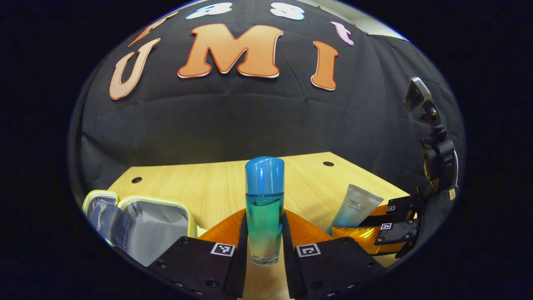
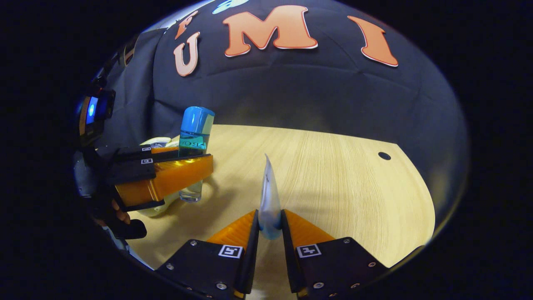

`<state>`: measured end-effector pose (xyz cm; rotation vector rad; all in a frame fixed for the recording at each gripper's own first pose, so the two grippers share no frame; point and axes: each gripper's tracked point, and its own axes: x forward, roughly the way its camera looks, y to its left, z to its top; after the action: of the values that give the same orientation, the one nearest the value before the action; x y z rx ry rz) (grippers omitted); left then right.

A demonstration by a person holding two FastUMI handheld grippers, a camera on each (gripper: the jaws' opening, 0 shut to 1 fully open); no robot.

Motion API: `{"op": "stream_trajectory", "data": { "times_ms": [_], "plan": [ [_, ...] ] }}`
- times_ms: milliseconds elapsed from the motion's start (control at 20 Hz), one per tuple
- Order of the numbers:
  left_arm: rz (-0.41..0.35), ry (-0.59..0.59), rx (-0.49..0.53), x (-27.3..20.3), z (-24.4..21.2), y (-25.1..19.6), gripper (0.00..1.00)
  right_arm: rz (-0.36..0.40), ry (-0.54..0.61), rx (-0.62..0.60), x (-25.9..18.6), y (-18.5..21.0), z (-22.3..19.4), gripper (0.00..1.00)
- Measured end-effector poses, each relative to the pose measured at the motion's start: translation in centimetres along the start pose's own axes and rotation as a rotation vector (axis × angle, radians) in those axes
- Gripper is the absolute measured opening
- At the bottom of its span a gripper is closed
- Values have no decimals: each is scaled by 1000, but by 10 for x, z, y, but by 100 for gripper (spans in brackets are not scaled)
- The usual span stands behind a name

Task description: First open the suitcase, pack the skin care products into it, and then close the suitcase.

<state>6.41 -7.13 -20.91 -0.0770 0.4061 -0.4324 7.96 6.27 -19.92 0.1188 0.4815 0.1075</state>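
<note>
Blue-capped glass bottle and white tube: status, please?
Left gripper shut on blue-capped glass bottle. Right gripper shut on white tube. Grey fabric suitcase open, nothing blocking.

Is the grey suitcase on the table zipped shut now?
No, in the left gripper view the suitcase lies open on the table, its grey lining showing, beside the left gripper holding the blue bottle.

suitcase (image 1: 145, 227) — cut off by edge | tube (image 2: 270, 200) base — hidden between fingers
</note>
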Motion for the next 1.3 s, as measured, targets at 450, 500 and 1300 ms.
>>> {"op": "stream_trajectory", "data": {
  "times_ms": [450,500,1300],
  "plan": [
    [127,-81,-17,-64,69,74,39,96,-67,-76,-37,51,67,33],
    [150,-87,-16,-72,74,86,39,110,-73,-80,-41,59,73,33],
    [310,0,-28,-152,43,208,39,292,-147,-114,-37,192,122,33]
  ]
}}
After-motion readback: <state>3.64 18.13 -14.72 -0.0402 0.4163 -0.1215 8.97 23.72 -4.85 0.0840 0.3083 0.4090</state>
